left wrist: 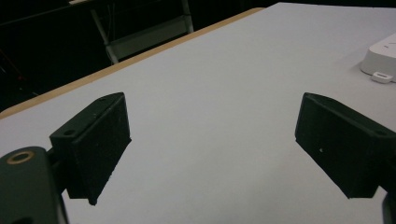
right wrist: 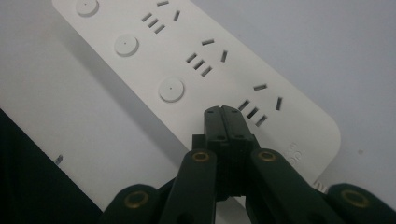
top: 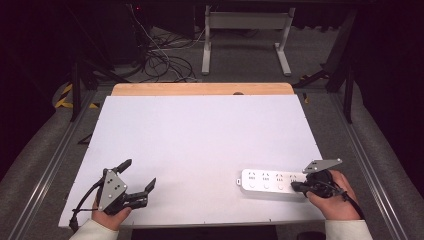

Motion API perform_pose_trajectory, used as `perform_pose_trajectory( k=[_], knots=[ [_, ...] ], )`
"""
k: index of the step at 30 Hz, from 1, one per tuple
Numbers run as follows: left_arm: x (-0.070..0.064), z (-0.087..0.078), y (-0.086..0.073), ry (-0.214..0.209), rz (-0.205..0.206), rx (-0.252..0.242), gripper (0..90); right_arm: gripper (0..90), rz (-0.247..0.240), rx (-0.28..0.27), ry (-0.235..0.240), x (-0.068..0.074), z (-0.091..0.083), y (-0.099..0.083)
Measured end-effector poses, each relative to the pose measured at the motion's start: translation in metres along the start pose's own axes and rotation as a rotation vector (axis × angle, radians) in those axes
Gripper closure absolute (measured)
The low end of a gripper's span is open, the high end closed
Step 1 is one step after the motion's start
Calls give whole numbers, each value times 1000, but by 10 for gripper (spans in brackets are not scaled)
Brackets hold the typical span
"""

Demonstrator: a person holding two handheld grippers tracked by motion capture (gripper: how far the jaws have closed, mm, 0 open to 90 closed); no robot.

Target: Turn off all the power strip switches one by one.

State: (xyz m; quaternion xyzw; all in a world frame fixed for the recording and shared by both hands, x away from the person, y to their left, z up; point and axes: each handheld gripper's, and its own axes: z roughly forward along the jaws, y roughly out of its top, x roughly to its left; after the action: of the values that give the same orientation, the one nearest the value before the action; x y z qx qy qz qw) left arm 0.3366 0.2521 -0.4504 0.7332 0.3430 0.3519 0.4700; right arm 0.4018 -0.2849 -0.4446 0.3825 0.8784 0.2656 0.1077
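A white power strip [top: 270,181] with several sockets and round buttons lies near the table's front right edge. It also shows in the right gripper view [right wrist: 187,60] and at the far right of the left gripper view [left wrist: 385,58]. My right gripper [top: 294,186] is shut with nothing between its jaws. Its closed tips [right wrist: 222,112] sit over the strip's top beside the last socket; whether they touch it is unclear. My left gripper [top: 140,173] is wide open above the bare front left of the table, its jaws [left wrist: 212,144] holding nothing.
The white tabletop [top: 200,140] has a wooden strip [top: 200,89] along its far edge. Its front edge runs just behind both hands. Cables [top: 160,60] and a white table frame [top: 245,30] are on the floor beyond.
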Motion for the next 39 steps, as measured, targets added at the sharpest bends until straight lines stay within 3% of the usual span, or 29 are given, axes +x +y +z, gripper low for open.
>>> perform_pose_trajectory(
  k=[4,6,7,9,11,17,21,25,27,29,31,33,34,37,39],
  knots=[
    [0,0,0,2,-1,0,109,900,11,-7,10,-1,-1,0],
    [1,-1,0,2,-5,2,109,900,-26,-20,4,1,-2,0],
    [1,0,0,2,-8,0,109,900,-25,-49,12,2,-5,1],
    [1,1,0,3,-5,4,110,900,-43,-91,-22,5,-10,3],
    [0,2,0,-1,-9,6,109,900,-44,-162,-8,5,-15,6],
    [0,1,0,0,-5,1,109,900,-71,-184,-11,10,-14,8],
    [1,1,0,1,-4,0,109,900,-91,-231,1,14,-16,12],
    [0,1,0,-1,-5,0,110,690,-107,-289,14,17,-15,18],
    [0,0,1,0,0,0,109,537,-107,-349,12,18,-12,22],
    [0,0,1,1,0,1,109,480,-117,-396,3,17,-12,26],
    [1,0,1,3,3,-3,109,406,-102,-407,-6,16,-14,29],
    [1,0,1,4,-2,-6,109,344,-35,-411,-8,16,-15,32],
    [1,0,1,4,1,-4,109,332,-27,-423,-6,15,-15,33],
    [1,0,2,8,11,-4,109,235,-47,-483,-13,12,-13,36],
    [1,0,2,8,12,-4,108,175,-26,-504,-6,10,-10,38]
  ],
)
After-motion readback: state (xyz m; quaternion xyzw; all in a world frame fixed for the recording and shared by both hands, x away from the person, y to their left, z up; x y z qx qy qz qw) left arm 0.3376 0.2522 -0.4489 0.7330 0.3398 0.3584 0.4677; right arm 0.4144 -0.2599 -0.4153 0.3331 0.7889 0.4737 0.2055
